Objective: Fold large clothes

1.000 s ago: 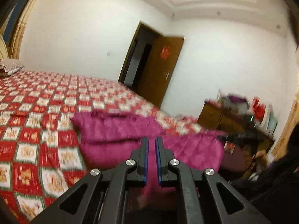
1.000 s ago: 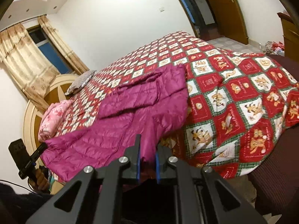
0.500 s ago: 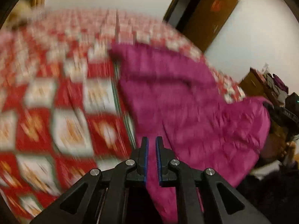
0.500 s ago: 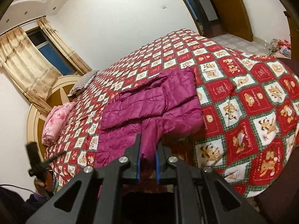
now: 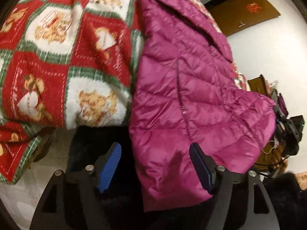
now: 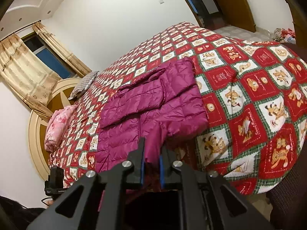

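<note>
My left tongs [image 5: 155, 164] are spread wide; their jaws have just been opening, and the hem of the magenta down jacket [image 5: 188, 88] hangs between the blue pads [image 5: 108, 167] without being pressed by them. My right tongs [image 6: 151, 164] are pressed together and pinch a fold of the same jacket [image 6: 153, 103] at its lower edge.

The jacket lies on the bed [image 6: 249, 80], near the foot corner, spread over the red and green checked blanket with bear pictures [image 5: 63, 48]. One sleeve is folded across the body of the jacket. Its lower part hangs over the edge of the bed toward me.

In the right wrist view I see a grey striped pillow [image 6: 84, 84] and a pink rolled quilt [image 6: 57, 124] near the headboard, well apart from the jacket. A brown door [image 5: 247, 11] stands open behind the bed.
</note>
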The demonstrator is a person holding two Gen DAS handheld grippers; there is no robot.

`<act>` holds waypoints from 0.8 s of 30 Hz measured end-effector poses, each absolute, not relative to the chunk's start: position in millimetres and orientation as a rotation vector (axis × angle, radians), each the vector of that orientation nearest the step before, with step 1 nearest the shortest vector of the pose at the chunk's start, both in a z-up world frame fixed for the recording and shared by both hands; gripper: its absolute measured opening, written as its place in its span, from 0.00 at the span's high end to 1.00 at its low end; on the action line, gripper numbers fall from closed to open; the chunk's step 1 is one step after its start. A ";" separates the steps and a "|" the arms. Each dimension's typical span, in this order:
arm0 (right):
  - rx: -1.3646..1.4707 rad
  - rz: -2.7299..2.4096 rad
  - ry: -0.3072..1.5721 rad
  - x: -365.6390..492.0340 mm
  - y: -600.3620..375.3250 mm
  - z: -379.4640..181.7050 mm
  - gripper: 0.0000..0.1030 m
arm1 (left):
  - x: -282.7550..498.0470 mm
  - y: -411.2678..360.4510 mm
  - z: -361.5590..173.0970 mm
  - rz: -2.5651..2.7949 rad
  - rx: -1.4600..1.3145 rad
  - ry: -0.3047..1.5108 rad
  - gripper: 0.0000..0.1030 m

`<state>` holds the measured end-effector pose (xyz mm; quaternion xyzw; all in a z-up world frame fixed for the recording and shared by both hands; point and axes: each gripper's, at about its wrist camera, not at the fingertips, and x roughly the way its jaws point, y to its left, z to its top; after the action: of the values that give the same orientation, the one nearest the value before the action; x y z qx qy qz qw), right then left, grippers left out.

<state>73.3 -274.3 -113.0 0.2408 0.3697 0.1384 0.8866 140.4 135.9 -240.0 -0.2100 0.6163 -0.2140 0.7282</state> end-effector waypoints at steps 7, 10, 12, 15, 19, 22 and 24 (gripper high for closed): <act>0.507 0.286 0.768 70.4 -276.4 -116.2 0.86 | 147.2 116.8 -254.3 -0.515 -0.440 1.413 0.34; 0.516 0.270 0.772 67.3 -277.5 -120.5 0.86 | 148.1 114.4 -249.9 -0.552 -0.465 1.374 0.89; 0.537 0.278 0.770 64.1 -279.0 -121.0 0.86 | 146.5 115.1 -241.2 -0.573 -0.472 1.322 0.93; 0.542 0.288 0.753 60.1 -278.6 -116.7 0.86 | 144.3 116.1 -220.1 -0.608 -0.446 1.248 0.95; 0.560 0.320 0.711 59.0 -280.1 -103.7 0.86 | 150.7 123.0 -187.4 -0.687 -0.492 1.133 0.96; 0.576 0.327 0.686 64.8 -283.5 -94.8 0.86 | 163.2 127.3 -163.9 -0.728 -0.537 1.064 0.96; 0.591 0.334 0.667 75.9 -287.7 -86.6 0.86 | 180.2 133.4 -147.3 -0.736 -0.555 1.035 0.96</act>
<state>75.9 -287.7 -86.6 0.2845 0.3210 0.1605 0.8889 180.2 133.4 -147.3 -0.2556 0.4771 -0.3392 0.7694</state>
